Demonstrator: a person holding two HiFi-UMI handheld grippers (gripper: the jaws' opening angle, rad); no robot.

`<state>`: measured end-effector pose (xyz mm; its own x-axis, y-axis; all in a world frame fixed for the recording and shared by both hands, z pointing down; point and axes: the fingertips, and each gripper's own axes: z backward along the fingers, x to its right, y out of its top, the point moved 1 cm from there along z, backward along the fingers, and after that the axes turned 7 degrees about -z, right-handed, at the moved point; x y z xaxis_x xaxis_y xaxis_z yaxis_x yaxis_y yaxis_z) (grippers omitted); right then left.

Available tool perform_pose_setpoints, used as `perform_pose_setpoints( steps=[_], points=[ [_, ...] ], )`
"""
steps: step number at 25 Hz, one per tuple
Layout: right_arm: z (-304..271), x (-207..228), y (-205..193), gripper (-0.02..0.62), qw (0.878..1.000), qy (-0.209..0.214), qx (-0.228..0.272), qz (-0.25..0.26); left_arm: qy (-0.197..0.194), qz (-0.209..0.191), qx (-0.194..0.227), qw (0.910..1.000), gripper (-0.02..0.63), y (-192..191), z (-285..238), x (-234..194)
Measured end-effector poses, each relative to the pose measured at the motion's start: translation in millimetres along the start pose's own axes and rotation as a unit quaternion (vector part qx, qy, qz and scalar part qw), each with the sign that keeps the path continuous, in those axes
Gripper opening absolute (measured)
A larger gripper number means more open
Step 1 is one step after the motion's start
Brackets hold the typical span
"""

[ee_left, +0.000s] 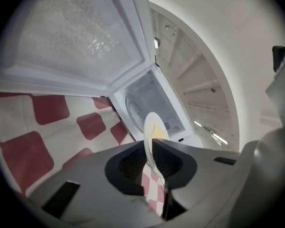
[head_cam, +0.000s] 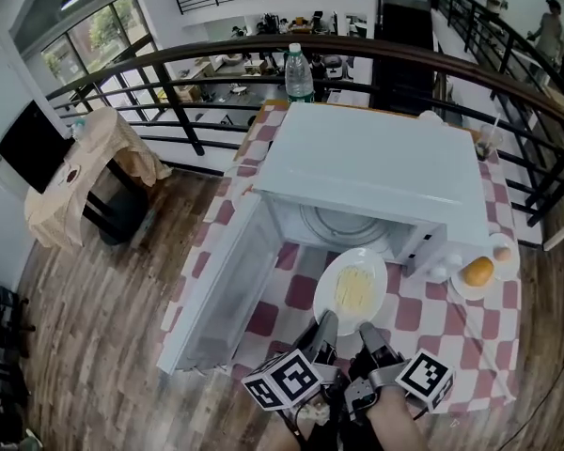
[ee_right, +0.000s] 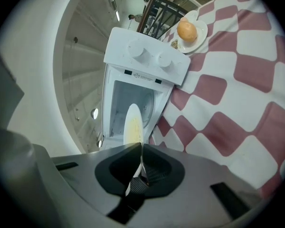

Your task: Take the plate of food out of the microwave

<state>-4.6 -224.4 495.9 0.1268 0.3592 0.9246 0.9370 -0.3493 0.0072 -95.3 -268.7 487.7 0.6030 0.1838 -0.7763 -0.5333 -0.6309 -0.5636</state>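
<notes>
Head view: the plate of food [head_cam: 352, 289] lies just outside the open microwave [head_cam: 376, 172], in front of its cavity, over the red-and-white checked cloth [head_cam: 470, 332] of the counter. The left gripper [head_cam: 323, 329] and right gripper [head_cam: 368, 333] meet the plate's near rim side by side. The door [head_cam: 216, 299] hangs wide to the left and the glass turntable [head_cam: 343, 224] is bare.

Gripper views: each shows the plate edge-on and its own fingers pinching the rim (left gripper [ee_left: 149, 146], plate [ee_left: 154, 127]; right gripper [ee_right: 140, 148], plate [ee_right: 133, 125]). Only the right gripper view shows the two knobs [ee_right: 147, 53]; the print beneath them is too small to read.

Surroundings: a saucer with an orange [head_cam: 477, 272] beside the microwave, a water bottle [head_cam: 299, 71] behind it, a dark railing [head_cam: 169, 87] and wooden floor [head_cam: 103, 327].
</notes>
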Motion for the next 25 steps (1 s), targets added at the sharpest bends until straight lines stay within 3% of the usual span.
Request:
perform_pose_setpoints(
  steps=[15, 19, 25],
  points=[
    [117.8, 27.8, -32.4, 0.014, 0.997, 0.002, -0.072, 0.02, 0.039, 0.015, 0.066, 0.997, 0.06, -79.7, 104.9, 44.3],
    [141.7, 27.8, -41.8, 0.014, 0.996, 0.031, -0.086, 0.019, 0.046, 0.014, 0.077, 0.9959, 0.06, -96.9, 129.2, 56.2],
    [176.2, 38.6, -51.8, 0.014, 0.995, 0.02, -0.095, 0.022, 0.05, 0.013, 0.088, 0.9948, 0.06, -117.1, 157.7, 68.8]
  ],
)
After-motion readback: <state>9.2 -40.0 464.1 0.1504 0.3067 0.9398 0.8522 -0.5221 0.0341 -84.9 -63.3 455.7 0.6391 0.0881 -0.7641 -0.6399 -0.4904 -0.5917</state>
